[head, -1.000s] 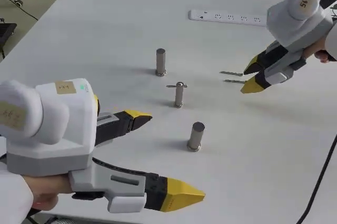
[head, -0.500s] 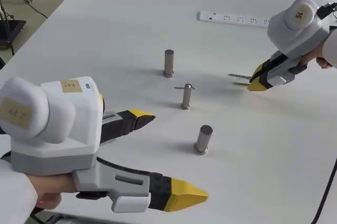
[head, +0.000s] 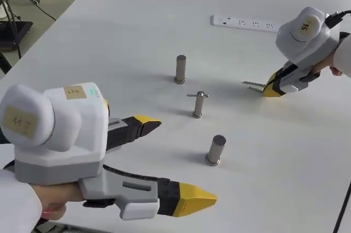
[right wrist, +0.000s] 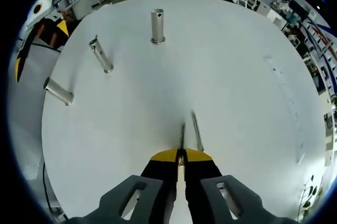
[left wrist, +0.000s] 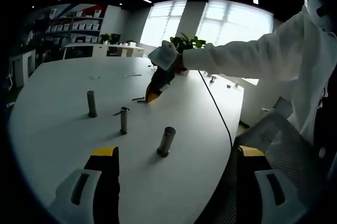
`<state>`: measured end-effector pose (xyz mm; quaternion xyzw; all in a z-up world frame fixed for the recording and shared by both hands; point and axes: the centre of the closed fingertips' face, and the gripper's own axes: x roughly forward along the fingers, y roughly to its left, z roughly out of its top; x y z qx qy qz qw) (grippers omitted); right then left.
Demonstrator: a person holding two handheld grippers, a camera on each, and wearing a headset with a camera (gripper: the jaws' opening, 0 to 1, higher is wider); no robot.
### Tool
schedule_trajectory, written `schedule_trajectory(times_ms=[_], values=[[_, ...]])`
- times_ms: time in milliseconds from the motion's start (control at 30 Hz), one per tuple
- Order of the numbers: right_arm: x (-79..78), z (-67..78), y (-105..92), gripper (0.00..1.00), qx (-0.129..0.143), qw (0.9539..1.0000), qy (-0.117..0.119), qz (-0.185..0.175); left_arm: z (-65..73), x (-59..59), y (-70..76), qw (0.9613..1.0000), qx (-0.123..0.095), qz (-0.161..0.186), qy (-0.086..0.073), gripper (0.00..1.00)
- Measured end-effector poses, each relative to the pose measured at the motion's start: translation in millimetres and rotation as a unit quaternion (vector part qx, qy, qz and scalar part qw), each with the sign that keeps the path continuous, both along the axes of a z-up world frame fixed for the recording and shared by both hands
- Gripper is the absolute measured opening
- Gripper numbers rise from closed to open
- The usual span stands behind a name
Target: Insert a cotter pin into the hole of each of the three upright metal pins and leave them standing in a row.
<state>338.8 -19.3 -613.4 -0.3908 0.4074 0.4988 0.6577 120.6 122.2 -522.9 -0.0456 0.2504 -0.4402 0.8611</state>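
Jaws of right gripper (right wrist: 179, 156) nip cotter pin (right wrist: 182, 132) endwise.

Yellow-tipped black left tongs (head: 185, 160), silver-grey metal pins (head: 198, 104), white table (head: 137, 35)

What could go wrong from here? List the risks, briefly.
1. The right gripper has its jaws shut on just the end of one cotter pin; it may swivel when lifted.
2. The second cotter pin lies right beside it and may get dragged along.
3. The near metal pin and far metal pin stand free, with the left gripper open and holding neither; pushing could topple them.
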Motion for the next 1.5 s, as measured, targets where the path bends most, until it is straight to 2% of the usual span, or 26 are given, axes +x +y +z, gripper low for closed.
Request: schedule_trajectory(times_ms=[167,400,500,567,767,833,967,1067,1100,1167,1200,1333,1400,1500], values=[[-2.1,1.3,0.5,0.0,-0.003,1.0,-0.003,-0.007,0.0,2.5,4.9,1.0,0.001,0.008,0.001,0.9],[-2.9,2.7,1.6,0.0,0.02,0.9986,-0.002,-0.048,-3.4,2.0,8.3,0.9999,0.01,0.007,0.001,0.88],[-3.9,2.9,1.9,0.0,0.017,0.999,-0.006,-0.041,-3.6,2.8,9.1,0.9999,0.009,0.011,0.003,0.88],[-2.9,5.1,1.2,0.0,0.01,0.9995,-0.017,-0.024,-3.6,3.4,9.9,0.9999,0.01,0.013,0.002,0.88],[-7.1,18.7,-0.5,0.0,0.03,0.999,-0.024,-0.024,-4.7,2.5,8.3,0.9999,0.013,0.009,0.005,0.88],[-7.5,19.6,-1.8,0.0,0.042,0.9984,-0.018,-0.034,-4.4,2.5,7.5,0.9999,0.013,0.008,0.005,0.88],[-8.0,31.8,-3.5,0.0,0.069,0.9963,-0.035,-0.038,4.5,4.9,4.1,0.9999,-0.004,0.009,-0.003,0.88],[-19.8,49.1,0.0,0.0,0.089,0.9942,-0.051,-0.031,9.0,7.1,2.8,0.9999,-0.007,0.008,-0.004,0.87],[-22.9,53.4,0.7,0.0,0.093,0.9937,-0.055,-0.028,10.5,7.1,1.9,0.9999,-0.011,0.006,-0.005,0.84],[-27.2,63.6,2.3,0.0,0.11,0.9912,-0.068,-0.027,12.6,7.6,0.9,0.9999,-0.015,0.005,-0.005,0.8],[-29.9,68.4,3.3,0.0,0.118,0.9899,-0.073,-0.026,15.0,9.2,-0.3,0.9997,-0.022,0.008,-0.001,0.82],[-45.1,87.2,7.0,0.0,0.143,0.9848,-0.096,-0.018,18.1,10.9,-4.4,0.9998,-0.02,-0.001,-0.005,0.81],[-56.7,97.5,11.4,0.0,0.156,0.9819,-0.107,-0.008,17.5,14.4,-5.0,0.9997,-0.024,0.008,0.004,0.83],[-70.0,110.2,19.4,0.0,0.179,0.9762,-0.122,0.0,17.4,19.0,-5.9,0.9995,-0.03,0.013,0.006,0.83]])
